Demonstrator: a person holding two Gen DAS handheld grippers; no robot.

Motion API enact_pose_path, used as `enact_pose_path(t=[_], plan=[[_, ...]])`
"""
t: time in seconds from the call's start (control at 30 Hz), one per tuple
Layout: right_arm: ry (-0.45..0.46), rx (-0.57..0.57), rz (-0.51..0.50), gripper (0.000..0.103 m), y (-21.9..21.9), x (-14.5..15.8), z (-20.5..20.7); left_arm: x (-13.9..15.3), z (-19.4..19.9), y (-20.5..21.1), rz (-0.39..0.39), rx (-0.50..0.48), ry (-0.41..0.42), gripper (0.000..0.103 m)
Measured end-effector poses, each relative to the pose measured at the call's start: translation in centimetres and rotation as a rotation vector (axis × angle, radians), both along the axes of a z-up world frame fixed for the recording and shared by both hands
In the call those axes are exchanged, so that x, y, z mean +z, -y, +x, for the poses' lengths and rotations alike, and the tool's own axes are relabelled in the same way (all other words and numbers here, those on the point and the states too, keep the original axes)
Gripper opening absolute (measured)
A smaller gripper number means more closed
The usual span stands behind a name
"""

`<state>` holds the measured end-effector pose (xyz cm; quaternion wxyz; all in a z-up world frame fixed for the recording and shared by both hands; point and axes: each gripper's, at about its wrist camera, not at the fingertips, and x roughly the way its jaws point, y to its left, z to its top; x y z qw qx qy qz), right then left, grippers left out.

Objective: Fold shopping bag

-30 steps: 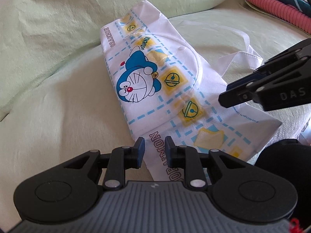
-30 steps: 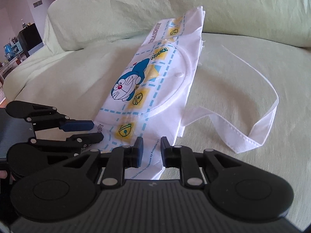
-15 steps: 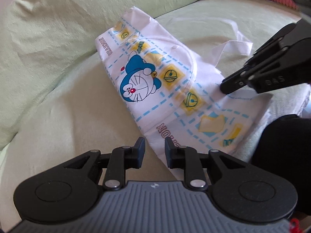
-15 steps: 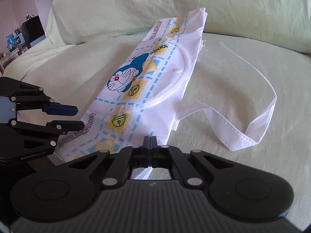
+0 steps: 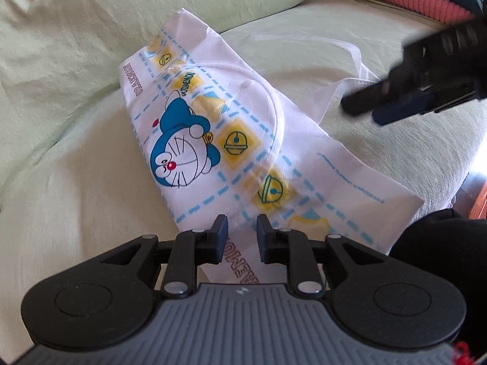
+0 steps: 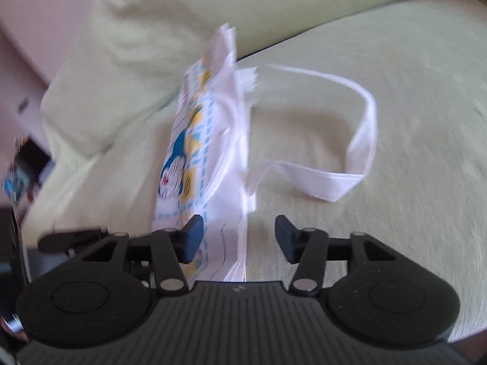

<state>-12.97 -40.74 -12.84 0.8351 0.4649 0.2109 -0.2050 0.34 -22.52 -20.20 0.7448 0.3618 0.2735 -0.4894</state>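
Left wrist view: the shopping bag [image 5: 231, 140] lies flat on the green sofa [image 5: 76, 182]. The left gripper [image 5: 242, 237] hovers over its near edge, jaws narrowly apart, gripping nothing. The right gripper [image 6: 239, 240] has just been opening, empty, above the bag's edge.

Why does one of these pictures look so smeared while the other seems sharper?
Right wrist view: the whole frame is motion-blurred, the shopping bag and its handle loop smeared. Left wrist view: mostly sharp, the bag's print crisp; only the right gripper is blurred. Both bend at the edges from the fisheye lens.
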Motion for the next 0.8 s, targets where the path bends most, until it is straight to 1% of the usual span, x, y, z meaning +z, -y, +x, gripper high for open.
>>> enact_pose_path(t=[0.03,0.07,0.13,0.17,0.2,0.23,0.27,0.3,0.37,0.43,0.6,0.67,0.7,0.77,0.8], plan=[[0.037,-0.094,0.090,0.055,1.2,-0.5,-1.0,0.0,0.0,0.0,-0.003,0.001,-0.003,0.024],[0.038,-0.155,0.140,0.057,1.8,-0.8,-1.5,0.0,0.1,0.0,-0.007,0.003,-0.007,0.024],[0.070,-0.300,0.280,0.054,3.3,-1.9,-2.2,0.0,0.1,-0.2,-0.016,0.010,-0.013,0.024],[0.086,-0.373,0.351,0.047,4.0,-2.5,-2.6,0.0,0.1,-0.3,-0.019,0.014,-0.017,0.024],[0.070,-0.399,0.373,0.031,4.5,-2.5,-2.2,0.0,0.1,-0.3,-0.022,0.016,-0.018,0.024],[0.026,-0.375,0.327,0.016,4.9,-2.0,-1.0,-0.1,0.1,-0.4,-0.025,0.015,-0.019,0.022],[0.009,-0.356,0.298,0.007,5.0,-1.8,-0.5,-0.1,0.1,-0.4,-0.026,0.013,-0.021,0.021],[-0.023,-0.330,0.243,0.007,5.1,-1.3,0.6,-0.1,0.0,-0.4,-0.024,0.011,-0.018,0.021],[0.022,-0.231,0.029,0.006,3.9,1.4,2.4,0.0,0.0,-0.4,-0.020,0.009,-0.012,0.021],[0.065,-0.038,-0.211,0.005,1.2,4.2,4.7,0.0,-0.1,-0.3,-0.019,0.004,-0.008,0.020],[0.060,0.357,-0.350,0.004,-3.6,5.1,10.7,0.0,0.0,-0.4,-0.027,-0.003,-0.007,0.020],[0.010,0.439,-0.285,0.004,-3.6,3.8,13.0,-0.1,-0.2,-0.7,-0.035,-0.011,0.001,0.020],[-0.024,0.440,-0.249,0.004,-3.5,2.9,14.0,-0.1,-0.1,-0.8,-0.037,-0.012,0.001,0.020],[-0.107,0.471,-0.136,0.004,-2.6,1.2,15.6,-0.2,-0.1,-0.9,-0.040,-0.015,0.003,0.020],[-0.143,0.456,-0.083,0.004,-1.9,0.3,16.0,-0.2,-0.1,-0.9,-0.040,-0.017,0.003,0.020]])
